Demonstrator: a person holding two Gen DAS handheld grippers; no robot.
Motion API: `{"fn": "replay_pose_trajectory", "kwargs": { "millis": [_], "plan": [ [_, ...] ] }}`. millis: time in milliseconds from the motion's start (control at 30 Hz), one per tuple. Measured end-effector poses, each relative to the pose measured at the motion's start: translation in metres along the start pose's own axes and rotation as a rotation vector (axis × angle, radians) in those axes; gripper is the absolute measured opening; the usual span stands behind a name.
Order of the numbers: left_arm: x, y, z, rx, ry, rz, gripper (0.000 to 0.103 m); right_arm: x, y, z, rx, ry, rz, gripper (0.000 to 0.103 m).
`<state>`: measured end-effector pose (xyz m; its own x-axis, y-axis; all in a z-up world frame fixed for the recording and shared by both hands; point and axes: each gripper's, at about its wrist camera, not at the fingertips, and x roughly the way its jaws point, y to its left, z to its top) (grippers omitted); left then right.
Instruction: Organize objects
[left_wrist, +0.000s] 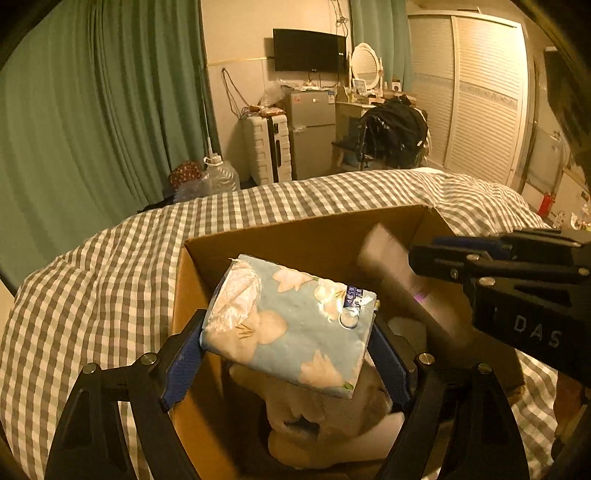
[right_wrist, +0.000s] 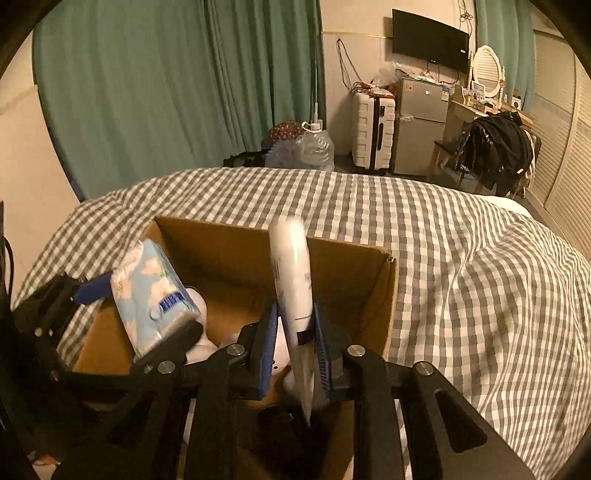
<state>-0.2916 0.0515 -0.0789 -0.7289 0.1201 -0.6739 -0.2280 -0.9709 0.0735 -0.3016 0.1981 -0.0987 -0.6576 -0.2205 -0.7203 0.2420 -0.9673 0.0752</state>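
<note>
Cardboard box (left_wrist: 303, 236) sits open on a bed with a grey and white checked cover (left_wrist: 92, 295), and both claws hang over it.

In the left wrist view, the left claw (left_wrist: 288, 354) fills the lower middle of the frame. Its jaws stand wide and its blue pads press on the 2 short ends of a tissue pack (left_wrist: 291, 325), a soft blue packet printed with pale flowers. The pack is tilted and sits above the box opening, over pale things that lie inside the box; what they are I cannot tell. The same pack shows at the lower left of the right wrist view (right_wrist: 151, 295), blurred, above the left part of the box.

In the right wrist view, the right claw (right_wrist: 295, 343) is at the lower middle. Its jaws are almost closed and grip a white tube (right_wrist: 291, 280) near its flat crimped end, which points down toward the camera. The tube stands nearly upright, its rounded end rising past the far wall of the box (right_wrist: 229, 243). In the left wrist view the tube (left_wrist: 388, 258) is a blurred pale shape at the right, inside the box's far right corner, held by the black claw (left_wrist: 417, 258) that enters from the right edge.

Green curtains (right_wrist: 166, 92) fill the upper left of both frames.
</note>
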Motion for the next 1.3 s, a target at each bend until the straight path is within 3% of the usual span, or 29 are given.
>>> {"fn": "replay_pose_trajectory", "kwargs": {
  "millis": [67,133,333,567,767,1067,1300],
  "plan": [
    [-0.008,-0.003,0.0,0.003,-0.004,0.014,0.094,-0.009,0.002,-0.001,0.007,-0.012,-0.007,0.032],
    [-0.021,-0.005,0.002,0.004,-0.016,0.009,0.094,-0.018,0.005,0.003,0.018,-0.03,-0.021,0.049],
    [-0.078,-0.004,0.015,-0.019,-0.089,0.025,0.099,-0.072,0.014,0.013,0.016,-0.111,-0.062,0.051],
    [-0.159,0.003,0.029,-0.036,-0.212,0.05,0.1,-0.169,0.037,0.026,-0.002,-0.264,-0.106,0.064],
    [-0.226,0.007,0.034,-0.043,-0.308,0.075,0.102,-0.244,0.059,0.025,-0.012,-0.37,-0.124,0.069],
    [-0.309,0.003,0.02,-0.069,-0.451,0.096,0.103,-0.336,0.076,0.0,-0.006,-0.516,-0.161,0.086],
    [-0.34,0.004,-0.016,-0.11,-0.535,0.076,0.103,-0.36,0.069,-0.042,0.051,-0.588,-0.163,0.096]
  ]
}}
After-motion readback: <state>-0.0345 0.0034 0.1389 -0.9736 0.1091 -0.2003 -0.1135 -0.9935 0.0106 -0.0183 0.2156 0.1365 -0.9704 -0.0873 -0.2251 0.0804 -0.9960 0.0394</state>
